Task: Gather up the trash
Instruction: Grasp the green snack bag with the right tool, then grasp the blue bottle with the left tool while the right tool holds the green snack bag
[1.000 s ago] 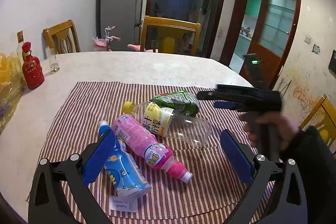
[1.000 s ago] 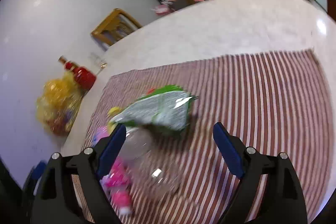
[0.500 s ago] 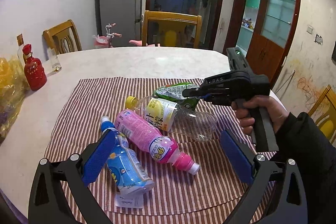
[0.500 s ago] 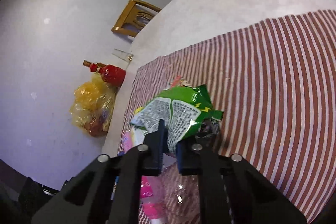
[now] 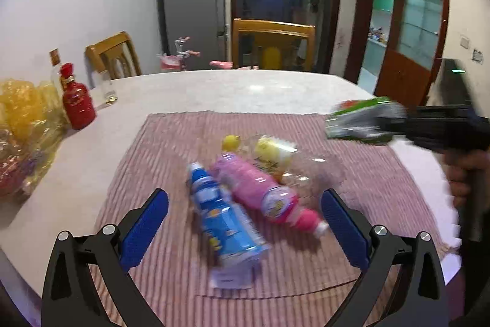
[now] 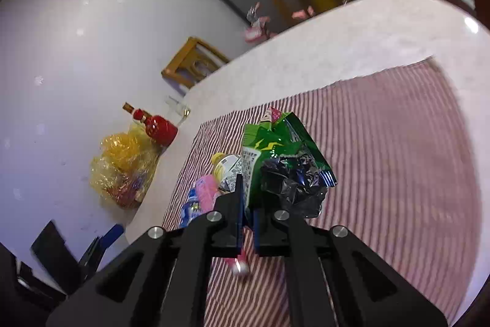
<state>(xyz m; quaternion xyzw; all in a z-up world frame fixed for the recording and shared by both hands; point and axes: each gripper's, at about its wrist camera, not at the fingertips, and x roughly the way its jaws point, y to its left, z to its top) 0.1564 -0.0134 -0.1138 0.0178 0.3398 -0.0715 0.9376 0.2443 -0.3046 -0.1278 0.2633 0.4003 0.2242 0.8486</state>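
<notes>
While your right gripper [image 6: 247,212] is clenched on the green wrapper [image 6: 275,149], held clear above the cloth [image 6: 398,158], carry it out over the table's [image 5: 214,91] near edge, where room is open, and keep your spread, empty left gripper [image 5: 245,222] off the bottles [image 5: 254,186].

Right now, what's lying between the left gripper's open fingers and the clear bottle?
In the left wrist view, the blue bottle and pink bottle lie between the left gripper and the clear bottle.
</notes>
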